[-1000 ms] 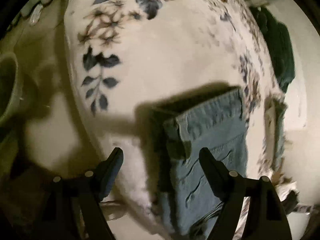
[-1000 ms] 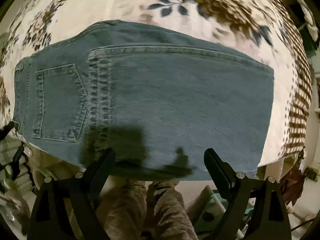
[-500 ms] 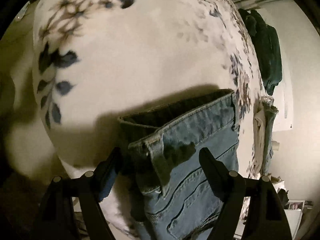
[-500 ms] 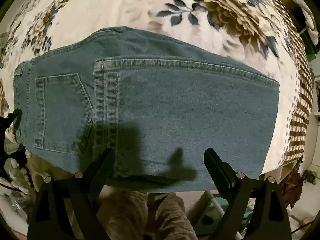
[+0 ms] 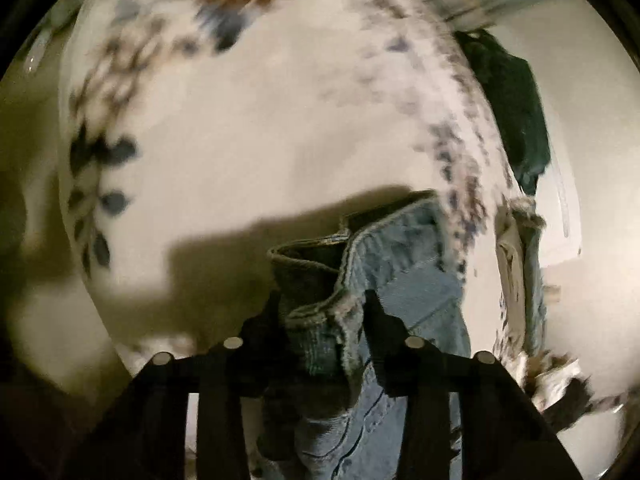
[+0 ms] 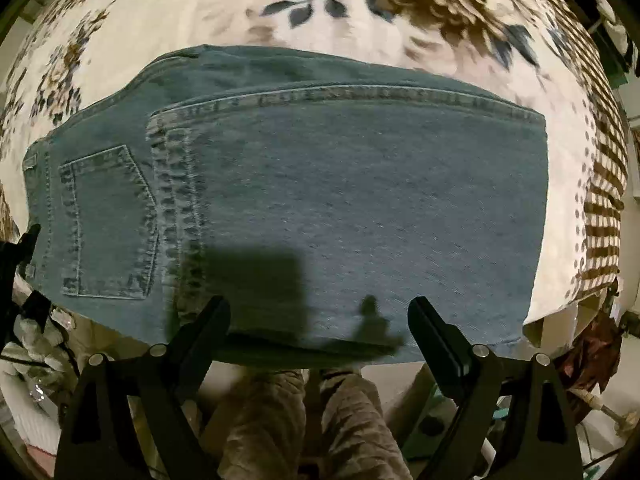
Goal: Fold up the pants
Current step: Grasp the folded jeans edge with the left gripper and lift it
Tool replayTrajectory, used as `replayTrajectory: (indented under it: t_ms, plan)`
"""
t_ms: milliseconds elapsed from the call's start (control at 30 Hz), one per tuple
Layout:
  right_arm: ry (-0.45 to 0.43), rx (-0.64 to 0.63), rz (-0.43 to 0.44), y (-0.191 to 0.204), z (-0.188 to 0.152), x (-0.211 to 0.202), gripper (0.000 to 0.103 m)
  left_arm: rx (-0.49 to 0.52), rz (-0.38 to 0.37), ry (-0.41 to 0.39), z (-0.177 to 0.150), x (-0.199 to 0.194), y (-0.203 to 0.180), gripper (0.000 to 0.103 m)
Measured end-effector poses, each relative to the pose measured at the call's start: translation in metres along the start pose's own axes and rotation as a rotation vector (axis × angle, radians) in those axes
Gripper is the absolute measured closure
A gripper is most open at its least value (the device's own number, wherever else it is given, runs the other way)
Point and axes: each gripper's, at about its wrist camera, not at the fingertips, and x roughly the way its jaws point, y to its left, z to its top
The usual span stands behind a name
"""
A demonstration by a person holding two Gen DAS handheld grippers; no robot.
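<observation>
Blue denim pants [image 6: 320, 200] lie folded in a wide band across the floral bedspread [image 6: 200, 12], back pocket at the left. My right gripper [image 6: 318, 314] is open and empty, hovering over the pants' near edge. In the left wrist view my left gripper [image 5: 322, 312] is shut on the waistband corner of the pants [image 5: 320, 292], which bunches up between the fingers and is lifted off the bedspread [image 5: 260, 140]. The left gripper's dark finger also shows at the far left of the right wrist view [image 6: 18, 248].
The bed edge runs just below the pants' near side, with a person's legs [image 6: 312, 420] standing against it. Dark green clothing [image 5: 516, 120] hangs at the far right of the left wrist view. Clutter sits on the floor at both sides.
My left gripper has closed on the waistband corner, which was between open fingers before, and lifts it. My right gripper has moved slightly closer over the pants and stays open.
</observation>
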Motion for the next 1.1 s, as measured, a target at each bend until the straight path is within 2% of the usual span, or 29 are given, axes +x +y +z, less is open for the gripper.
replayTrajectory:
  t_ms: [167, 300, 333, 500, 600, 667, 833, 933, 1000, 1067, 1100]
  plan:
    - [-0.02, 0.016, 0.004, -0.013, -0.004, -0.005, 0.011, 0.179, -0.017, -0.083, -0.018, -0.043, -0.051, 0.072]
    - [-0.024, 0.055, 0.015, -0.032, -0.007, -0.011, 0.011, 0.369, -0.072, -0.092, -0.045, -0.077, -0.111, 0.072]
    - [-0.027, 0.07, 0.02, -0.039, -0.007, -0.013, 0.011, 0.44, -0.092, -0.086, -0.059, -0.086, -0.133, 0.072]
    - [-0.051, 0.148, 0.037, -0.087, -0.013, -0.024, 0.011, 0.671, -0.16, -0.053, -0.126, -0.102, -0.202, 0.073]
    - [-0.064, 0.193, 0.045, -0.124, -0.017, -0.032, 0.011, 0.811, -0.21, 0.016, -0.187, -0.097, -0.24, 0.073]
    - [-0.074, 0.217, 0.038, -0.151, -0.016, -0.04, 0.011, 0.865, -0.224, 0.058, -0.221, -0.086, -0.255, 0.073]
    - [-0.094, 0.312, 0.015, -0.225, -0.027, -0.046, 0.011, 0.997, -0.188, 0.219, -0.307, -0.037, -0.268, 0.073]
    - [-0.092, 0.35, 0.016, -0.263, -0.032, -0.035, 0.011, 1.025, -0.139, 0.292, -0.332, -0.013, -0.264, 0.073]
    - [-0.094, 0.359, 0.035, -0.279, -0.03, -0.032, 0.011, 1.03, -0.066, 0.358, -0.34, 0.002, -0.264, 0.071]
    - [-0.102, 0.349, 0.112, -0.288, -0.026, -0.031, 0.011, 0.998, -0.031, 0.405, -0.34, 0.006, -0.265, 0.062]
    - [-0.067, 0.348, 0.082, -0.288, -0.025, -0.031, 0.011, 0.967, -0.041, 0.433, -0.336, 0.005, -0.266, 0.059]
